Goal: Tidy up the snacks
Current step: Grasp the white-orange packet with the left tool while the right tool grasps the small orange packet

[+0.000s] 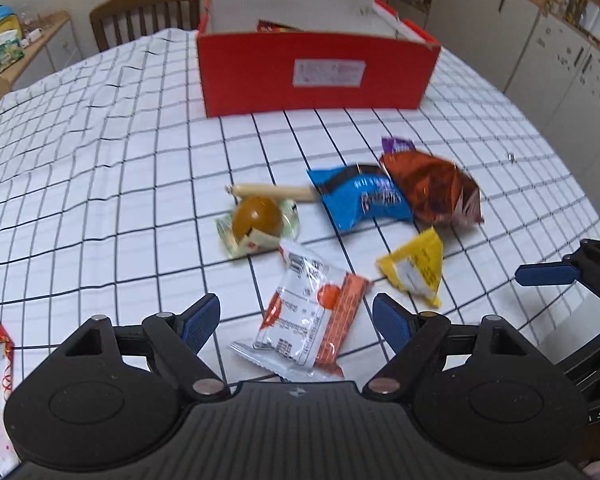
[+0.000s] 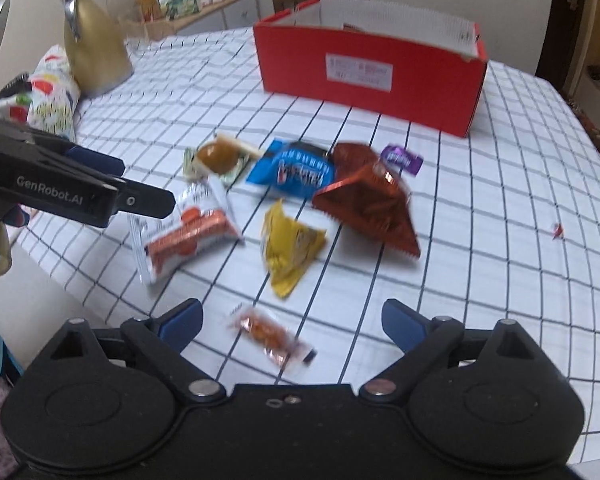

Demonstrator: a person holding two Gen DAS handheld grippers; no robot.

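Observation:
Snack packets lie in a loose group on the checked tablecloth in front of a red box [image 1: 316,76] [image 2: 370,80]. My left gripper [image 1: 296,320] is open, and a white-and-orange packet [image 1: 304,320] [image 2: 188,236] lies on the cloth between its blue pads, untouched. My right gripper [image 2: 292,322] is open over a small clear packet of orange snacks [image 2: 272,336]. Farther off lie a yellow packet [image 1: 414,266] [image 2: 290,246], a blue bag [image 1: 360,196] [image 2: 296,170], a shiny red-brown bag [image 1: 432,186] [image 2: 370,200], a brown round sweet [image 1: 256,216] [image 2: 218,156] and a small purple wrapper [image 1: 398,145] [image 2: 402,159].
A wooden chair [image 1: 144,12] stands behind the table. A gold jug [image 2: 94,48] and a patterned bag [image 2: 54,88] sit at the table's left. The left gripper's side [image 2: 76,192] crosses the right wrist view. Cabinets [image 1: 548,48] line the right wall.

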